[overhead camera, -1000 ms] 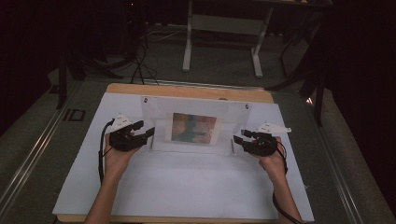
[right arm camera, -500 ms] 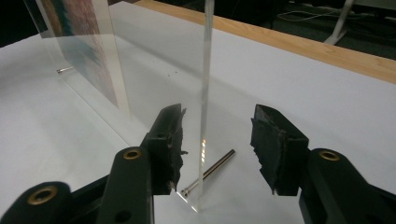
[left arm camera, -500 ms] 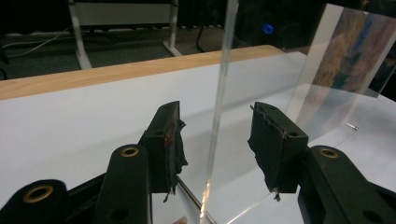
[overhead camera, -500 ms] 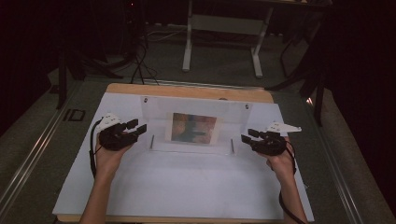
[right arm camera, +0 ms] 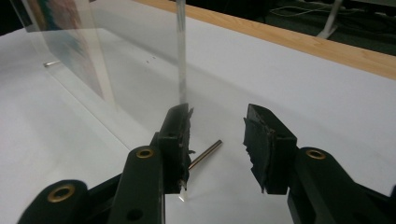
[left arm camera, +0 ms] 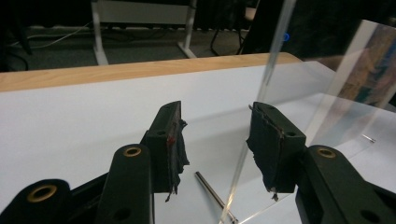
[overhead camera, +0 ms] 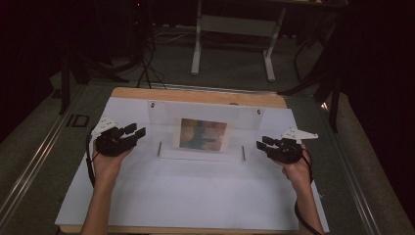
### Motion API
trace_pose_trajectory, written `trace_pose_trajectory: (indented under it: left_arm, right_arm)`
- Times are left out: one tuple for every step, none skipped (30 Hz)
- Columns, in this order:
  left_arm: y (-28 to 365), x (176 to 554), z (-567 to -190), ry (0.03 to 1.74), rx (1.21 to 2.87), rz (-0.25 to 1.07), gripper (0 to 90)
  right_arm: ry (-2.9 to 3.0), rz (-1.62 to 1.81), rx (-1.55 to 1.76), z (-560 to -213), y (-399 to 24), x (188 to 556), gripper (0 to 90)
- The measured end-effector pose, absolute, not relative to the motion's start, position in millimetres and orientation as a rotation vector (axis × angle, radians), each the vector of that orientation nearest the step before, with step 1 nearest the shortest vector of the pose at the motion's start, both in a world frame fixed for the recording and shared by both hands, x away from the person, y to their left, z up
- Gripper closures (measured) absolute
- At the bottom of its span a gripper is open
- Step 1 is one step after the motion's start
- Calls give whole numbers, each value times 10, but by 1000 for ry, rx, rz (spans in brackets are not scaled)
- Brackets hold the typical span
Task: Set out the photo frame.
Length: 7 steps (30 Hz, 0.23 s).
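Both hands drew apart from acrylic stand (overhead camera: 203, 131) (tools (overhead camera: 128, 137) level, closing).

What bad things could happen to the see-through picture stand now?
The clear stand is standing up with open tongs at each end. The left tongs have its thin edge between them, not yet pinched; the right tongs sit just beside its other edge. Both have just been closing. If one side grabs first, the stand might tip or twist. The little metal pin could get knocked away.
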State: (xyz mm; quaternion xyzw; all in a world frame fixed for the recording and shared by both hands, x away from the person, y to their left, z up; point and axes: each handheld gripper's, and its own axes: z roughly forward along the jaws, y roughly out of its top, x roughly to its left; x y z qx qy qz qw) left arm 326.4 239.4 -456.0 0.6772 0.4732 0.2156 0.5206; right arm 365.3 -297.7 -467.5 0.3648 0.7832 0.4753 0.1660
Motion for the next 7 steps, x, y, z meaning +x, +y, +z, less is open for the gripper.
trace_pose_trajectory:
  left_arm:
    - [2404,3266,-4566,1137,1619,516,544]
    - [2412,3269,-4573,1141,1616,515,544]
    - [2419,3272,-4581,1149,1614,516,543]
    - [2428,3276,-4590,1157,1615,519,540]
    - [2439,3281,-4602,1167,1619,526,536]
    - [2439,3281,-4602,1167,1619,526,535]
    - [2463,3302,-4648,1213,1638,554,535]
  right_arm:
    - [2229,1349,1041,-4679,-2980,3656,600]
    - [2230,1342,1044,-4685,-2983,3658,600]
    - [2231,1337,1050,-4693,-2986,3660,600]
    - [2231,1332,1056,-4699,-2990,3661,600]
    - [2227,1330,1057,-4708,-2997,3666,600]
    - [2227,1330,1057,-4708,-2997,3666,600]
    - [2225,1324,1063,-4713,-3006,3670,600]
